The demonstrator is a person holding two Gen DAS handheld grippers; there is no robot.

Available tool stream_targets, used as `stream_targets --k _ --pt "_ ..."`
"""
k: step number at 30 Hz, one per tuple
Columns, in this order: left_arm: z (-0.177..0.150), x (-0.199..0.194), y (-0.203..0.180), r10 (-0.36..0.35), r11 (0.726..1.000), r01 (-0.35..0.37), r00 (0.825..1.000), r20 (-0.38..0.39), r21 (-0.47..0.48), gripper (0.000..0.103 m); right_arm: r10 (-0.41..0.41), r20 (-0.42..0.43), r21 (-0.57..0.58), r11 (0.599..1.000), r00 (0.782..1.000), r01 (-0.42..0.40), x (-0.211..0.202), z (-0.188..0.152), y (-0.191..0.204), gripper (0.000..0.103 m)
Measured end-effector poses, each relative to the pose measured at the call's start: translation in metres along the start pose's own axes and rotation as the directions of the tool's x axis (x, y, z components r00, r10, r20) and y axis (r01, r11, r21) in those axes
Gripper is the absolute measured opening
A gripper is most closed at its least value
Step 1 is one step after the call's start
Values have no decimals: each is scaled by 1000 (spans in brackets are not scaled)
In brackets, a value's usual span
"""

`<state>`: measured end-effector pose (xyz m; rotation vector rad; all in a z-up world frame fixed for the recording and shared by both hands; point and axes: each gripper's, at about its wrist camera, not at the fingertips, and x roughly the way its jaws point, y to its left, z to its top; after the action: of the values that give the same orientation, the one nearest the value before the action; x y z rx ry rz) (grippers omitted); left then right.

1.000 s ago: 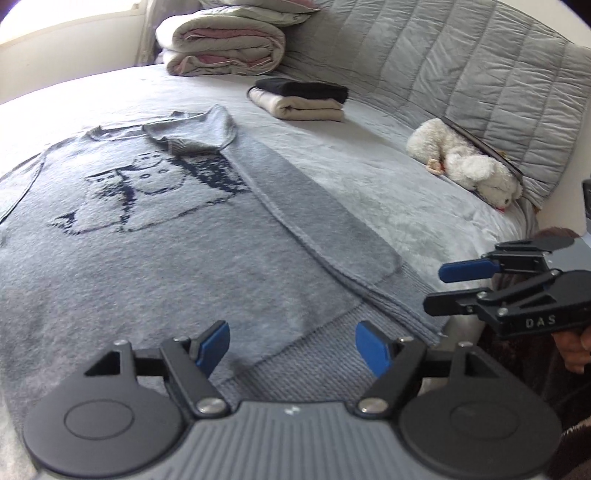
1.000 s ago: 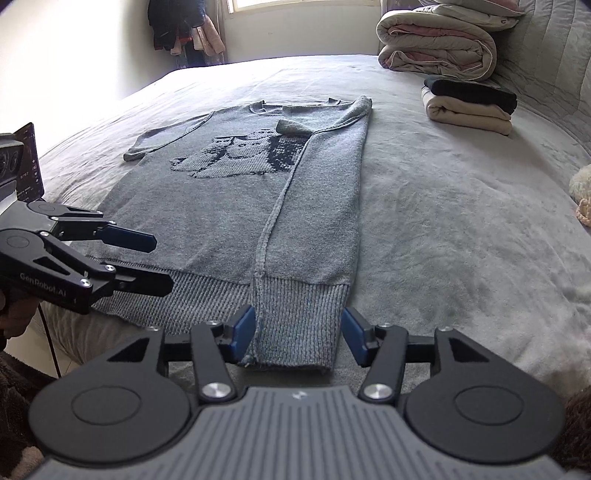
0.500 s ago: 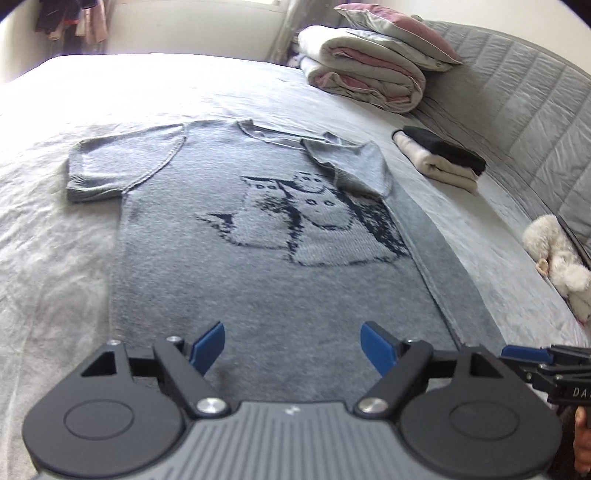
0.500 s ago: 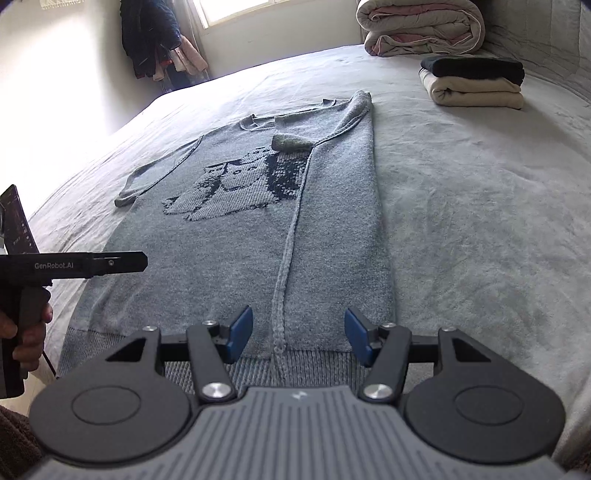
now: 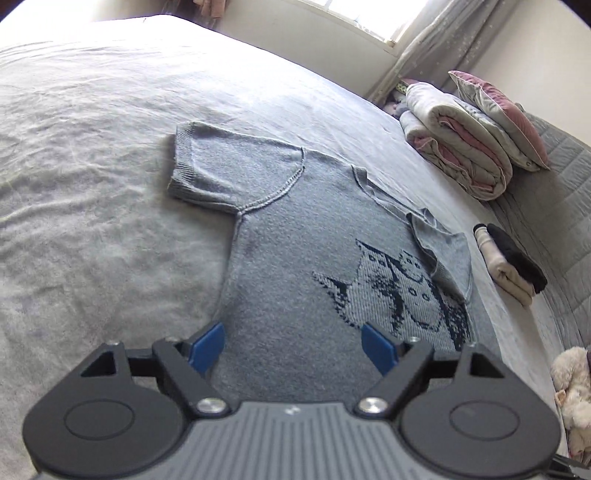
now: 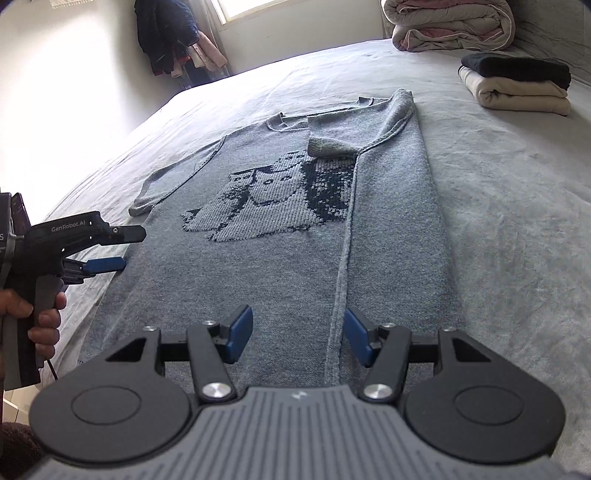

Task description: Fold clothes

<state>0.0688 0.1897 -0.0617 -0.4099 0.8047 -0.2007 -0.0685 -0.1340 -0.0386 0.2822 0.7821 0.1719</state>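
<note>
left tool (image 5: 293, 347) open, right tool (image 6: 297, 334) open

Daylight from a window (image 6: 255, 7) washes the pale wall (image 6: 74, 92) beside the bed (image 6: 517, 192).

a grey knit sweater (image 6: 280, 266) lies flat on the bed, front up, with a dark blue and pale cat picture (image 6: 273, 195) on the chest. its right side is folded over the body, so the edge runs in a straight line down to the hem and the short sleeve (image 6: 332, 142) rests across the picture's top. the other short sleeve (image 5: 229, 173) lies spread out flat.
</note>
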Motion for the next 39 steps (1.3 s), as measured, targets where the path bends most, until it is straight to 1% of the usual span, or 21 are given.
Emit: stream_targets --k 2,4,8,11,15,21,23,24,26,27,29,31,35,37,39 --pt "3 -1 5 32 999 -31 999 39 -22 83 13 2 -11 1000 1000 -13 6 7 5 60" --pt "7 0 12 53 997 -50 997 59 -53 83 28 4 -23 999 1000 -28 13 15 10 60" --pt "17 8 31 81 990 -70 993 90 -123 82 61 1 -54 997 998 -61 29 29 23 60" --pt "27 18 39 95 988 -78 988 122 -136 81 85 -6 -79 993 996 -85 45 39 34 60" --pt "38 32 47 89 981 -59 983 161 -182 78 114 -14 -106 988 993 -115 64 52 44 60" --pt "50 52 56 71 964 -7 970 233 -265 69 140 -25 -141 980 990 -142 88 79 57 60" --pt "52 58 59 70 958 5 965 252 -287 57 152 -28 -149 977 988 -154 96 88 62 60" --pt "53 61 60 72 954 9 963 258 -298 54 158 -29 -152 975 987 -160 99 92 64 60" --pt "54 64 62 75 950 15 958 275 -311 40 167 -28 -162 972 985 -170 106 101 68 60" --pt "56 66 62 76 952 14 957 279 -306 36 171 -24 -167 971 985 -173 109 106 71 60" --pt "58 69 59 71 961 12 956 285 -278 22 181 -15 -172 968 983 -181 117 117 75 60" --pt "60 71 50 42 974 28 954 297 -226 17 199 -8 -169 966 980 -197 125 130 78 60" --pt "63 75 26 -23 995 50 952 306 -82 14 247 -10 -141 959 969 -246 143 155 81 60" --pt "62 79 15 -61 998 65 958 280 -8 14 283 -16 -120 952 959 -283 154 166 83 60" --pt "59 84 6 -86 996 76 966 244 51 14 331 -39 -90 939 943 -333 168 174 83 60"
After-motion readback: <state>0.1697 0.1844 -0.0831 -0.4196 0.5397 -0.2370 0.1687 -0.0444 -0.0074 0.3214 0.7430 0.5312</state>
